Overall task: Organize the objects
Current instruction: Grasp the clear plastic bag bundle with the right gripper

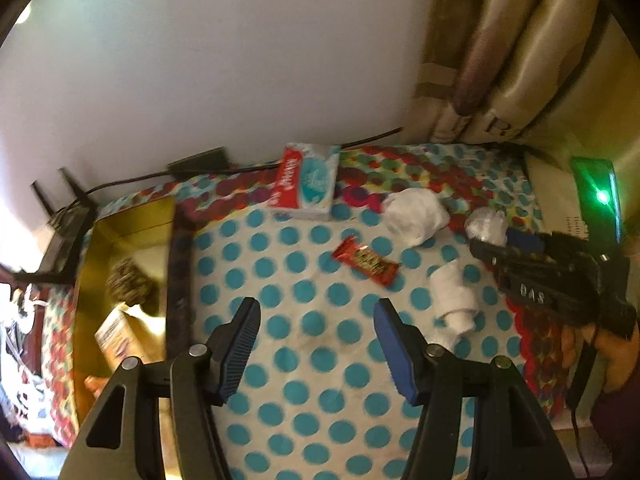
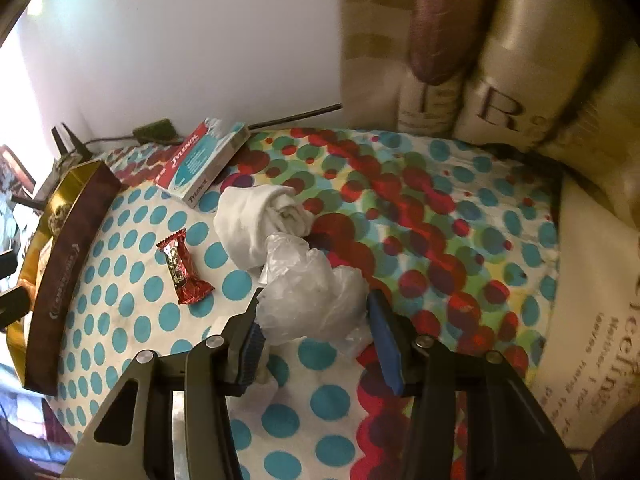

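Observation:
My right gripper [image 2: 314, 308] is shut on a crumpled clear plastic bag [image 2: 312, 300] that fills the gap between its blue pads. Just behind the bag lies a bunched white cloth [image 2: 248, 220]. A red candy bar [image 2: 184, 272] and a Tylenol box [image 2: 204, 160] lie further left. In the left wrist view, my left gripper [image 1: 316, 312] hangs open over bare dotted tablecloth [image 1: 304, 360], with nothing between its fingers. The candy bar [image 1: 366, 262] is ahead of it, and a rolled white tissue [image 1: 454, 296] lies to its right. A gold box [image 1: 132, 232] holding some items stands at its left.
A router [image 1: 60, 236] and a black cable [image 1: 240, 168] run along the wall at the back. A beige curtain [image 1: 500, 60] hangs at back right above a green-lit device [image 1: 596, 196]. A printed cream bag [image 2: 592, 320] borders the cloth on the right. A person's hand [image 1: 616, 352] holds the right gripper.

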Action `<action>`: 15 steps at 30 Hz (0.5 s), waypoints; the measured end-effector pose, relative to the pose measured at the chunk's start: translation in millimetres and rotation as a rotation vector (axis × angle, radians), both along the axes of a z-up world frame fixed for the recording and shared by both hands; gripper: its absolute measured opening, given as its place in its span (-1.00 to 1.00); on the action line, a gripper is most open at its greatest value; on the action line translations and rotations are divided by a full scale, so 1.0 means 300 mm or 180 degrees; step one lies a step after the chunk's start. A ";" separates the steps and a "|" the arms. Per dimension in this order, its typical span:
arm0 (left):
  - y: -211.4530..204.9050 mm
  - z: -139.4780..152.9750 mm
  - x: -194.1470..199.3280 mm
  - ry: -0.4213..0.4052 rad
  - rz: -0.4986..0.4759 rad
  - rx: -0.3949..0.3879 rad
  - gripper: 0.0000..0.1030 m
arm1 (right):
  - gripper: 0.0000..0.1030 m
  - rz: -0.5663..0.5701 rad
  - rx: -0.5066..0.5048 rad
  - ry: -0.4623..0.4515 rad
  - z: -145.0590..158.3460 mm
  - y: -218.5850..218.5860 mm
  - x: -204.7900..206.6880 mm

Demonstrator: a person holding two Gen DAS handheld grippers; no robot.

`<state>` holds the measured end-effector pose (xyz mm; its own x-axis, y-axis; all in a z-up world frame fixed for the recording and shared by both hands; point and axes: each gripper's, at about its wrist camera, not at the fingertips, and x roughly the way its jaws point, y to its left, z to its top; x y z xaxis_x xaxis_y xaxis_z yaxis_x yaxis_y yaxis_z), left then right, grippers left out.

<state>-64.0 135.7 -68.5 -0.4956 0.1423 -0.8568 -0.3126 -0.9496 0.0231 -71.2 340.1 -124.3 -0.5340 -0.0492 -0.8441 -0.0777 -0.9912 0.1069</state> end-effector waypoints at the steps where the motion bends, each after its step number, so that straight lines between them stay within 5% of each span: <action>1: 0.013 -0.002 -0.006 0.0014 -0.0035 0.0025 0.17 | -0.10 -0.0036 -0.0017 0.0011 0.006 0.010 0.014; 10: 0.174 -0.053 -0.130 -0.0180 -0.0349 0.0323 0.18 | -0.10 -0.0263 -0.0218 0.0086 0.036 0.076 0.129; 15: 0.247 -0.077 -0.182 -0.0302 -0.0492 0.0483 0.41 | -0.10 -0.0314 -0.0319 0.0110 0.043 0.090 0.164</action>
<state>-118.6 209.8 -91.5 -0.3763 0.3408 -0.8615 -0.4484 -0.8807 -0.1525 -21.9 367.1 -111.3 -0.5690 -0.0782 -0.8186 -0.1689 -0.9631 0.2093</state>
